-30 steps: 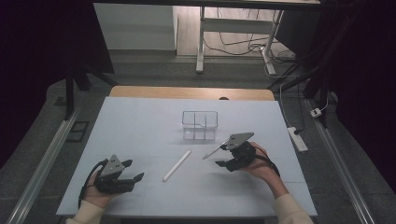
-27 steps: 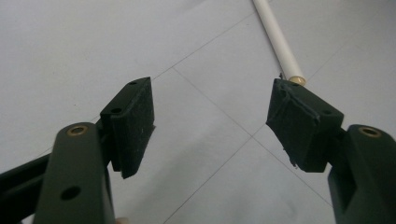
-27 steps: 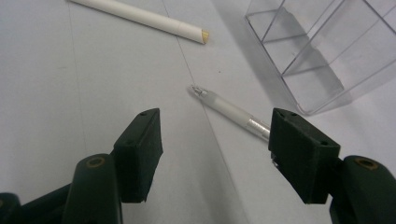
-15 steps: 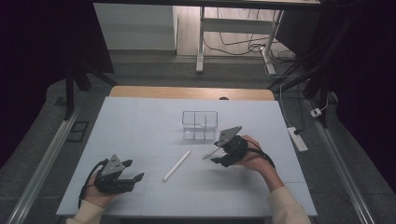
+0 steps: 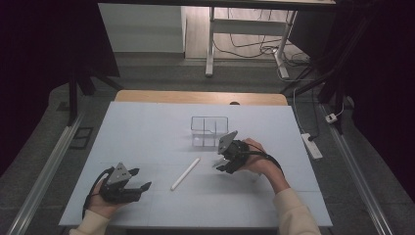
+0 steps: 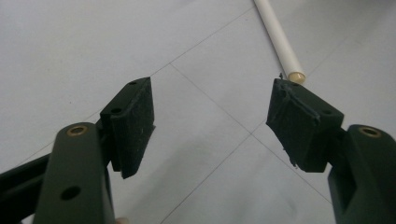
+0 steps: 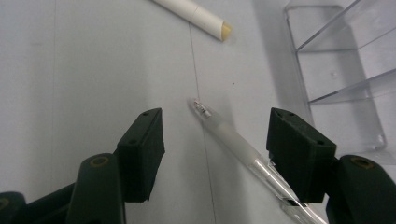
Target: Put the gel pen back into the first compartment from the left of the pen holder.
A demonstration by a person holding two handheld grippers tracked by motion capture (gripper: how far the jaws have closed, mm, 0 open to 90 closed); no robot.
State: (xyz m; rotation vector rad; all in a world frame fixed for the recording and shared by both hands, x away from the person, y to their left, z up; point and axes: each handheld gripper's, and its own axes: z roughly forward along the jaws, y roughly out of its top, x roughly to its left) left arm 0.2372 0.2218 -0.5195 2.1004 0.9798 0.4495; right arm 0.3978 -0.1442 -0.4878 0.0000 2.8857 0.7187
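Observation:
A clear, frosted pen [image 7: 230,136] lies on the white table, between the jaws of my right gripper [image 7: 215,144]. The jaws have just been closing a little, but the pads stand apart from the pen. In the high view my right gripper [image 5: 223,160] hovers just in front of a clear divided box [image 5: 209,131]. A white stick [image 5: 185,174] lies slanted at the table's middle. My left gripper [image 5: 139,183] rests open near the front left, its jaws pointing at the stick's near end [image 6: 279,39] with nothing between them [image 6: 212,121].
The clear box [image 7: 336,70] sits right of the pen in the right gripper view, the stick's tip [image 7: 198,13] beyond it. A wooden strip [image 5: 200,97] runs along the table's far edge. A power strip [image 5: 311,145] lies off the right side.
My right gripper has slid left, from the table's right part to a spot over the pen in front of the box. The left gripper has stayed put.

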